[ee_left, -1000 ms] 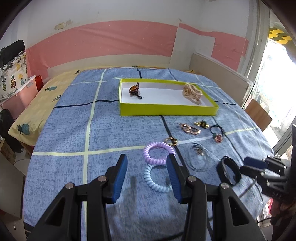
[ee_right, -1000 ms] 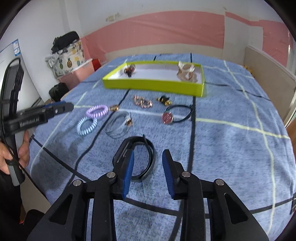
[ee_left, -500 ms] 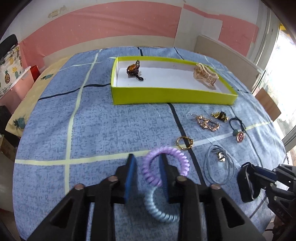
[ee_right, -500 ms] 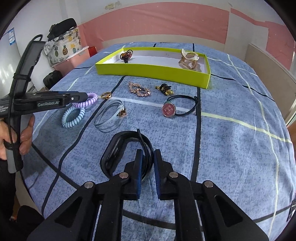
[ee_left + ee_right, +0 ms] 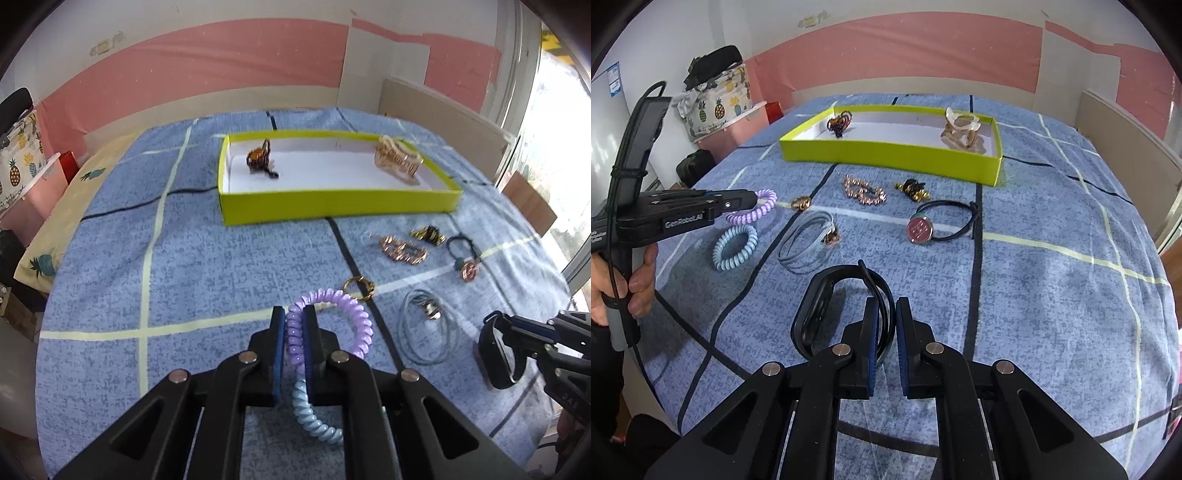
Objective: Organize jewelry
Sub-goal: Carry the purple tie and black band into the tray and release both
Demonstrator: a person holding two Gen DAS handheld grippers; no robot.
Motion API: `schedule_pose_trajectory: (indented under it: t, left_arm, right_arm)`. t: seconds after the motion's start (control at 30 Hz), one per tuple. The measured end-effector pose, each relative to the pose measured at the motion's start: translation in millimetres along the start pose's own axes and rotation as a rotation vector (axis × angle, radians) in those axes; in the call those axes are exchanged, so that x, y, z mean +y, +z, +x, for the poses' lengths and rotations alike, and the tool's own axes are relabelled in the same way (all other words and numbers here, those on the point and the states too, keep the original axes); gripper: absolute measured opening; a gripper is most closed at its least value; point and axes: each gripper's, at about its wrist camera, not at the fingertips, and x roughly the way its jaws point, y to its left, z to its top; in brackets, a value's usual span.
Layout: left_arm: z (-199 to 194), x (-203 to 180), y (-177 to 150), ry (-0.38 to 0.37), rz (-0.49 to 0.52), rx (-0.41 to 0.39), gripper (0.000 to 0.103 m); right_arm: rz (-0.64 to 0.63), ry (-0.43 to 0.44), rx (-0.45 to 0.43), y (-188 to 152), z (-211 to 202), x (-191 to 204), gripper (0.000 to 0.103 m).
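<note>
Left gripper [image 5: 294, 334] fingers pinched tight on the purple coil [image 5: 332, 314], right gripper [image 5: 885, 332] fingers clamping the black band [image 5: 827, 299] over the bed [image 5: 1052, 258].

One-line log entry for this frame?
left hand-held gripper: shut on purple coil tie | right hand-held gripper: shut on black band | box: two pieces
</note>
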Motion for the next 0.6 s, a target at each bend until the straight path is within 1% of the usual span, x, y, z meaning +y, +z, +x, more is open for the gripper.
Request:
schedule_pose_trajectory:
  t: [0.3, 0.6]
  left_arm:
    - [-32, 1, 5, -0.035, -0.006, -0.066, 0.009]
    - [-48, -1, 22, -0.043, 0.012, -0.114, 0.009]
  right_arm:
    - [0.015, -0.007, -0.056, 7, -19, -3, 0.009]
    - [0.005, -0.017, -0.107, 32, -29, -6, 0.009]
